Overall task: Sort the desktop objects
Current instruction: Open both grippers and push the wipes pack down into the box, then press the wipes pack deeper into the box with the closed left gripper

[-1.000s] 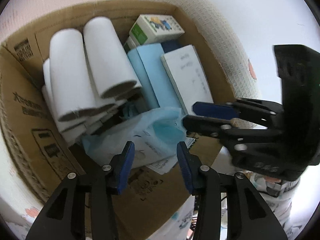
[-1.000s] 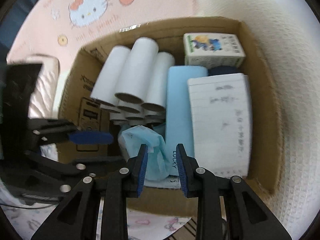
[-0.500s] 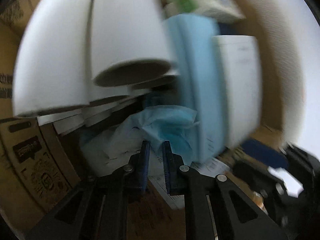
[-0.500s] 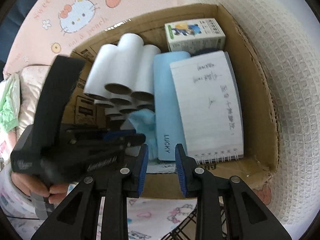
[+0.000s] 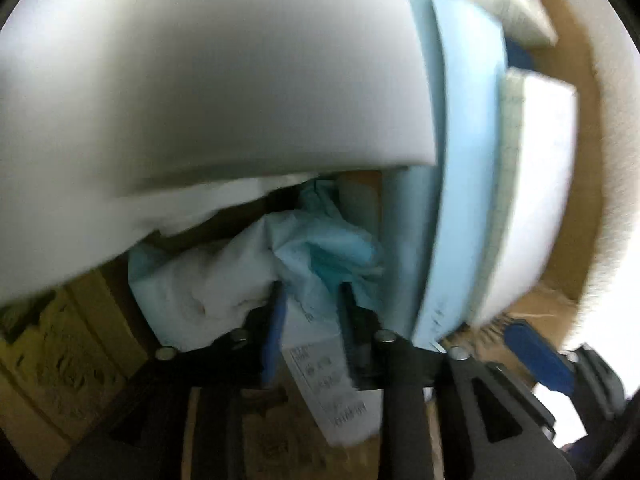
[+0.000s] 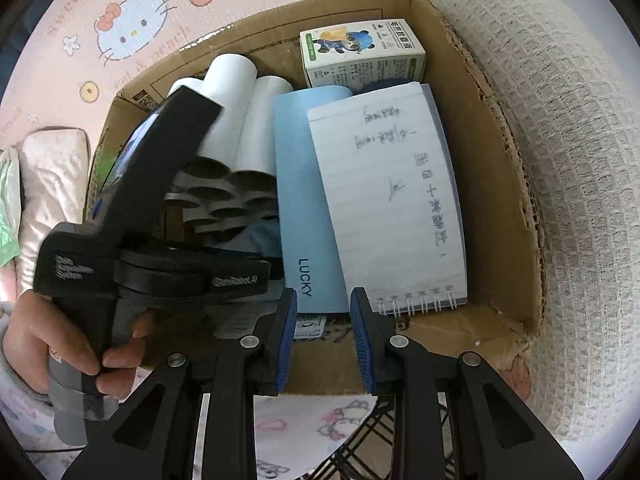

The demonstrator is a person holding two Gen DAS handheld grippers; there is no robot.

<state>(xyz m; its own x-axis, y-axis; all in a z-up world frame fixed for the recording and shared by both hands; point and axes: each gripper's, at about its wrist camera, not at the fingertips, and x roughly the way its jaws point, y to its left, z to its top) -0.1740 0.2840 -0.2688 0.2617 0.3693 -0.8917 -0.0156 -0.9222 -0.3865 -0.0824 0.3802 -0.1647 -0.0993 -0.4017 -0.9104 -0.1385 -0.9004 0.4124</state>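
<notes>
An open cardboard box (image 6: 500, 200) holds white rolls (image 6: 236, 120), a light-blue "LUCKY" book (image 6: 308, 200), a lined spiral notepad (image 6: 392, 200) and a small printed carton (image 6: 360, 52). My left gripper (image 5: 310, 312) is deep inside the box under the rolls (image 5: 200, 80). Its jaws are opening, with a crumpled blue face mask (image 5: 320, 248) and a white printed packet (image 5: 332, 384) between the fingertips. In the right wrist view only its black body (image 6: 152, 264) shows. My right gripper (image 6: 324, 320) hovers over the box's near wall, fingers apart with nothing between them.
A person's hand (image 6: 40, 340) holds the left gripper's handle. The box sits on a pink cartoon-print mat (image 6: 120, 20), with a white waffle-weave blanket (image 6: 560, 120) on its right. A black wire basket (image 6: 360, 440) lies below the right gripper.
The left gripper dropped from above the box down to the blue mask, closed narrowly, then spread its fingers again. The right gripper barely moved.
</notes>
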